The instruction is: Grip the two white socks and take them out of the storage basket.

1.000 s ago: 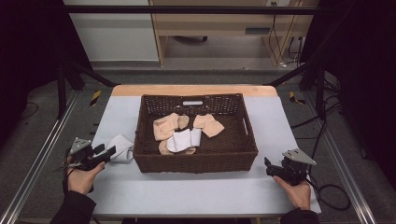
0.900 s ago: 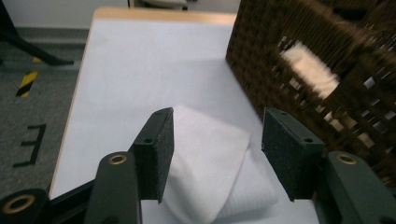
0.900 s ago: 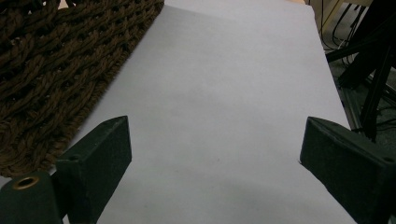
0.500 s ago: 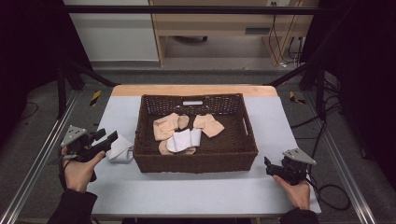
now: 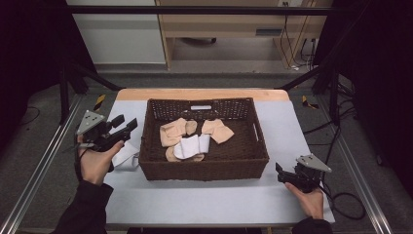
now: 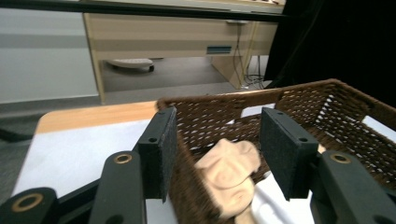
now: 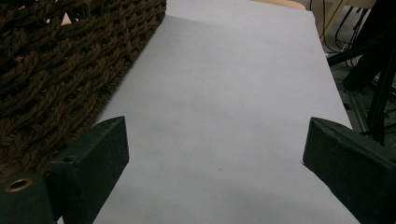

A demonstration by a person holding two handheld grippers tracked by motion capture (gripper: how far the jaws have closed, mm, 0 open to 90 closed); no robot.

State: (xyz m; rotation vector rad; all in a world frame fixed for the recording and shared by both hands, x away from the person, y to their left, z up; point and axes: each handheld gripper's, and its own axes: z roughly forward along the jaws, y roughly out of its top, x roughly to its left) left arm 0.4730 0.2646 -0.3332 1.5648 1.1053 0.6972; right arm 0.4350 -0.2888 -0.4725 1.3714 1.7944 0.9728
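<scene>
Grey table cover (image 5: 204, 204) carries a basket (image 5: 204, 168) at centre frame. Left tongs (image 5: 127, 127), released and empty, hover at its left rim, above a white sock (image 5: 125, 157) at lower left. Right tongs (image 5: 281, 173), also released, rest well apart at lower right.

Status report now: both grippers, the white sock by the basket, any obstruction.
Left gripper open, empty, raised beside basket. Right gripper open, empty, low over the table. White sock on table against basket's left wall. Nothing in the way.
</scene>
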